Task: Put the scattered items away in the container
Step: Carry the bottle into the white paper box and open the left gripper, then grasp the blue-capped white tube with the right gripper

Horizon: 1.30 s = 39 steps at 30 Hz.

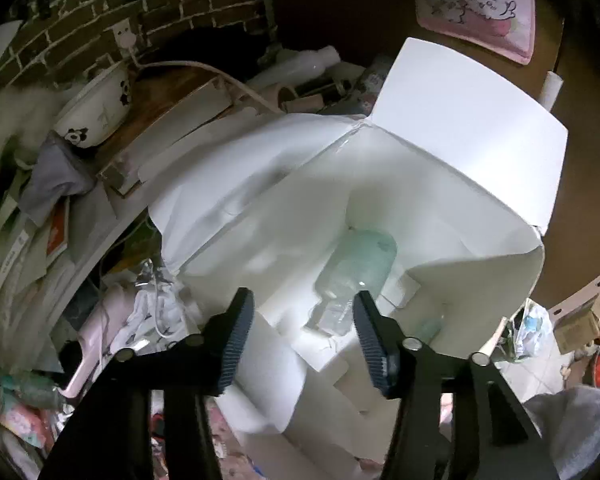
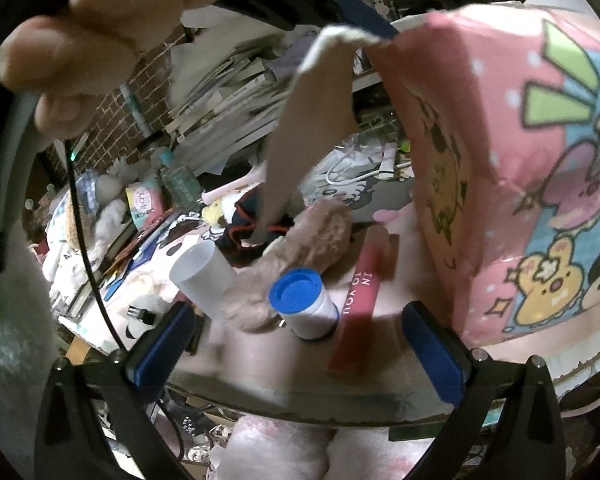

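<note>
In the left wrist view my left gripper (image 1: 304, 300) hangs open over an open box with white inner walls (image 1: 480, 252). A clear plastic bottle (image 1: 360, 268) lies on the box floor beyond the fingertips, and neither pad touches it. In the right wrist view my right gripper (image 2: 296, 316) stands wide open and empty, low over a glass tabletop (image 2: 340, 396). Just ahead of it are a white bottle with a blue cap (image 2: 304, 304), a red tube (image 2: 360, 292), a white cylinder (image 2: 204, 276) and a beige plush toy (image 2: 300, 244).
A pink cartoon-printed box (image 2: 520, 160) fills the right side, with a brown cardboard flap (image 2: 312, 120) hanging beside it. A person's hand (image 2: 92, 32) is at the upper left. Stacked papers (image 2: 228, 96), plush toys and clutter crowd the surroundings. A panda bowl (image 1: 96, 112) sits on a shelf.
</note>
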### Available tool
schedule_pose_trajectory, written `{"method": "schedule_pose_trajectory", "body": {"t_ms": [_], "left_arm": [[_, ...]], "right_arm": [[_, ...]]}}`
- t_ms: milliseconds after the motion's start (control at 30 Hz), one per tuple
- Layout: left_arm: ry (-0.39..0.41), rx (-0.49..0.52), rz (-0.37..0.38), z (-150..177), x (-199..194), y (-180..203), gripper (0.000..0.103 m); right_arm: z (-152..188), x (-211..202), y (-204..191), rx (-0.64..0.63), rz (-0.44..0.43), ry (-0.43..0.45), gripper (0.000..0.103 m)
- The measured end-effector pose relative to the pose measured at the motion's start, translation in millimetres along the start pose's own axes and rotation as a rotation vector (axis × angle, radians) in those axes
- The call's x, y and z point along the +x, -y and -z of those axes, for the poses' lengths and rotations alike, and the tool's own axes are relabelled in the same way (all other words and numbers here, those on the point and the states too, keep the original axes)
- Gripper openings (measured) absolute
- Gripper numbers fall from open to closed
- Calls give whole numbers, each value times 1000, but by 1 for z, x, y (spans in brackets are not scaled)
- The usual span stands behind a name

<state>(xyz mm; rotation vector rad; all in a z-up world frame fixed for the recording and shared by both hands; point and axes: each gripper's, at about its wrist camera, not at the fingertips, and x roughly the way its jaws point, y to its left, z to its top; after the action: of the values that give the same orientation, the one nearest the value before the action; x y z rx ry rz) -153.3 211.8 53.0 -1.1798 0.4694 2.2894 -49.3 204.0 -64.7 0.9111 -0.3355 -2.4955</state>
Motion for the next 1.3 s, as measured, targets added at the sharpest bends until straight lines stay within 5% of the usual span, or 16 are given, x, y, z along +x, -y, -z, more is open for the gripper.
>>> {"method": "schedule_pose_trajectory", "body": {"t_ms": [133,267,500,600,800,867,1033,1300], "left_arm": [[68,2,20,5,-20,3,79],[158,-24,0,15,-50,0,87],[304,-129,-67,64,-91,-25,88],[338,-189,-76,94,-94,-37,88],[396,-316,-92,152,-83,-62,88],[411,-371,-88,171,-79,-72,88],[433,-465,-67,207,-71,-90,88],[436,-500,-37,230,-64,-99,88]], "right_arm": [[1,-2,1,1,-1,1,103],[3,0,-1,-32,16,-10,103],[10,4,-7,-107,57,-17,99],[12,4,-8,-143,88,-12,75],[17,-5,-2,-171,145,36,69],[18,-8,-2,-190,164,57,53],[13,2,-3,-199,151,16,35],[7,6,-17,-260,191,42,35]]}}
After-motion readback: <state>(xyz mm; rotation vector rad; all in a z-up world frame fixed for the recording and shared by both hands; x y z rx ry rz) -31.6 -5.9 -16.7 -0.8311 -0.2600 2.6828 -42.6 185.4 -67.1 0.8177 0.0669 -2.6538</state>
